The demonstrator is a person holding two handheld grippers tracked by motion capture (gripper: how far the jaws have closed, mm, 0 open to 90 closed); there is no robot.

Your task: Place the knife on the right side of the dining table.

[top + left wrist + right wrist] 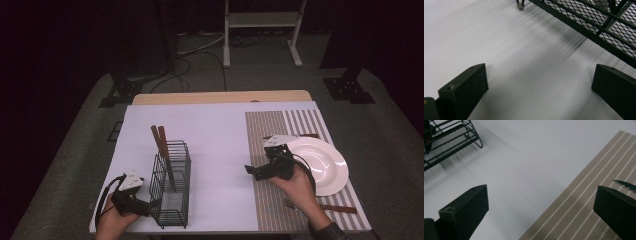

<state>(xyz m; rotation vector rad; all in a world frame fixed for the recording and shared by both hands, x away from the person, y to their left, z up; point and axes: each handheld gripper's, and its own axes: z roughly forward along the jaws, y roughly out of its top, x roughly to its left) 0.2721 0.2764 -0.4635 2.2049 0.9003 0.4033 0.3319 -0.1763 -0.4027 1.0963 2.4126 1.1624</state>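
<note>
Both the left gripper (146,206) and right gripper (254,171) have jaws spread and empty, so the left one, just beside the wire basket (171,185) holding two wooden-handled utensils (161,140), could push it over, I think.

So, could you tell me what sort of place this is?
Probably a recording studio or lab staged as a dining table: dark curtained surroundings, floor cables, and a table set with placemat, plate and wire cutlery basket.

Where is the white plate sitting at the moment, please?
In the high view the white plate lies on the striped placemat at the table's right side, just right of the right gripper.
</note>
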